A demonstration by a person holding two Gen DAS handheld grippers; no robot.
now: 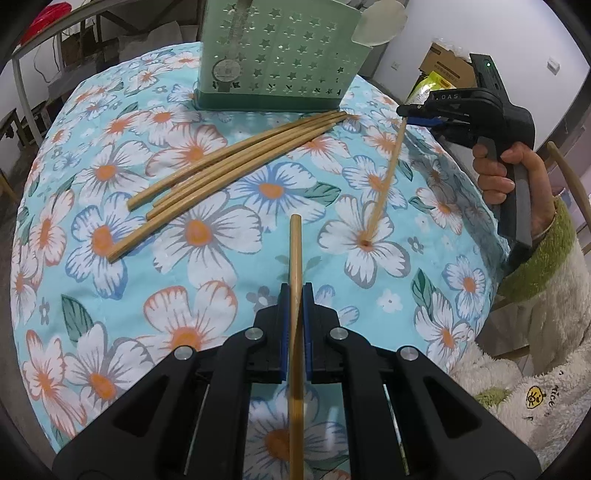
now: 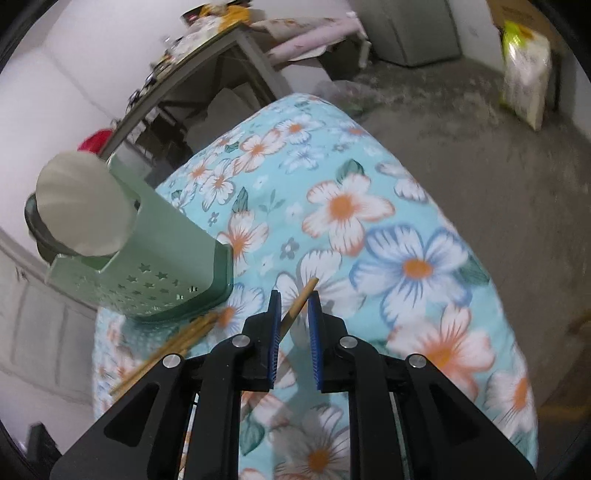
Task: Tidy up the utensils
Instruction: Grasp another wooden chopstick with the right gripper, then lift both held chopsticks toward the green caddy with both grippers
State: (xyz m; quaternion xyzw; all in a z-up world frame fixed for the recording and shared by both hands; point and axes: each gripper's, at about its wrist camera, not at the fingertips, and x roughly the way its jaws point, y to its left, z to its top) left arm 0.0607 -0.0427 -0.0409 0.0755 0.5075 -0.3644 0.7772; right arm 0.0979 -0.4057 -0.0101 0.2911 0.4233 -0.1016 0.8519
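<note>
Left claw [image 1: 295,295] is clamped on one chopstick [image 1: 295,251]. Right claw [image 1: 406,110] pinches a second chopstick [image 1: 386,177] near its top, tip touching the surface [image 1: 221,280]. Four chopsticks [image 1: 221,166] lie beside the green holder [image 1: 277,62]. Risk: the thin-held stick may pivot and slip.

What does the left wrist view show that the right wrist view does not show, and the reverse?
Only the left wrist view shows the left gripper shut on a chopstick, the person's hand on the right gripper's handle, and the lower tip of the right gripper's chopstick touching the tablecloth.

Only the right wrist view shows the concrete floor and a cluttered side table.

Both show the green utensil holder, the white spoon in it, and the loose chopsticks beside it.
</note>
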